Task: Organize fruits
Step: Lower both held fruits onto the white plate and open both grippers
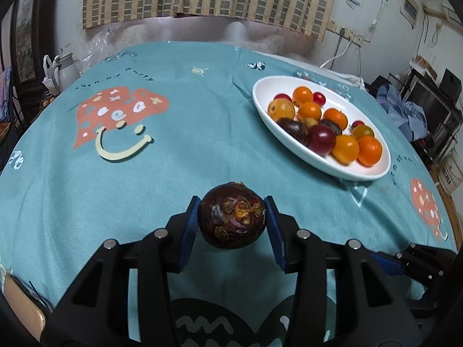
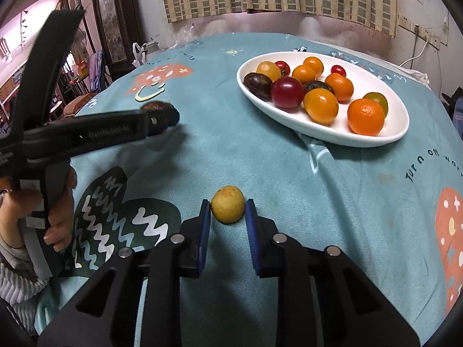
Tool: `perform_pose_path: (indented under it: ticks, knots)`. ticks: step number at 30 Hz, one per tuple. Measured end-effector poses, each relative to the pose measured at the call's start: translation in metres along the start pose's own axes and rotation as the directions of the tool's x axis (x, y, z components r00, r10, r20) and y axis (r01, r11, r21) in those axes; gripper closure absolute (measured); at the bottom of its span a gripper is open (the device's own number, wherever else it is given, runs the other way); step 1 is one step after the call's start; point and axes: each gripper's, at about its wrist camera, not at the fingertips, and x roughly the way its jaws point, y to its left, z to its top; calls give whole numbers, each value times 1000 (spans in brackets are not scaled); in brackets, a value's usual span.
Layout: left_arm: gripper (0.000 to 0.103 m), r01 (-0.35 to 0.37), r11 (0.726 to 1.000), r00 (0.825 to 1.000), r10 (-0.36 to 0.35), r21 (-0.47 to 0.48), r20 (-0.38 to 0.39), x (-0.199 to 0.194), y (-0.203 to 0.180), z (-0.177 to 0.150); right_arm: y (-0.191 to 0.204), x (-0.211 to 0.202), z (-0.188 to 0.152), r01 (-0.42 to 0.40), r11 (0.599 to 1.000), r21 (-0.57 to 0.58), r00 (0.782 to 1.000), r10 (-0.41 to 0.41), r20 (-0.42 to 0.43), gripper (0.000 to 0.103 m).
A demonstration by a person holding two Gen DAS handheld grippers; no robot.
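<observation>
Dark fruit (image 1: 232, 215): pinched between the left gripper (image 1: 232, 217) pads, lifted above the cloth.
Yellow fruit (image 2: 227, 208): on the teal tablecloth (image 2: 260, 159), right gripper (image 2: 227, 212) clamped on its sides.
White dish (image 2: 324, 133): beyond, heaped with orange, red, dark fruits.

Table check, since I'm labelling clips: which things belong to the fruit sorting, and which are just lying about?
Part of the job:
- dark fruit in the left gripper
- yellow fruit in the right gripper
- white dish of fruit

Lying about:
- white jug
- patterned tablecloth
</observation>
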Motion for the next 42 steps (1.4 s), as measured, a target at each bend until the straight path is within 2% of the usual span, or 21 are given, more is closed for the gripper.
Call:
perform_pose_path:
  ticks: [4, 7, 10, 13, 17, 20, 23, 27, 30, 34, 38, 42]
  knots:
    - [58, -3, 1000, 999, 4, 20, -40, 11, -4, -5, -6, -9, -1, 4, 1000, 11, 1000, -5, 29, 79]
    - [58, -2, 1000, 998, 3, 22, -68, 19, -5, -10, -14, -27, -2, 15, 999, 42, 996, -19, 84, 79]
    - [58, -7, 1000, 999, 9, 28, -53, 13, -8, -13, -33, -61, -2, 5, 993, 117, 983, -27, 180, 79]
    - [58, 3, 1000, 1000, -3, 30, -5, -9, -14, -4, -57, -95, -1, -5, 982, 190, 969, -43, 245, 79]
    - [58, -18, 995, 997, 10, 102, 78, -48, -36, 32, -86, -138, 21, 22, 972, 232, 948, -94, 304, 78]
    - [58, 7, 993, 993, -22, 121, 120, -71, -54, 71, -105, -166, 52, 17, 966, 258, 930, -110, 352, 78]
    - [58, 31, 990, 989, -51, 138, 140, -78, -74, 108, -109, -177, 83, 52, 969, 240, 914, -143, 381, 78]
    - [58, 55, 987, 989, -75, 152, 130, -51, -100, 142, -107, -149, 114, 85, 976, 199, 919, -154, 363, 78]
    - [58, 82, 989, 992, -92, 120, 82, -13, -101, 150, -113, -107, 123, 73, 977, 200, 938, -135, 319, 78]
    - [58, 67, 992, 998, -68, 110, -1, 52, -97, 152, -133, -41, 126, 85, 971, 224, 966, -135, 218, 79]
    - [58, 73, 994, 997, -70, 81, -42, 98, -89, 155, -151, 3, 129, 111, 965, 239, 974, -153, 166, 79]
    - [58, 102, 993, 994, -98, 61, -57, 127, -83, 160, -152, 25, 134, 142, 968, 207, 970, -177, 164, 77]
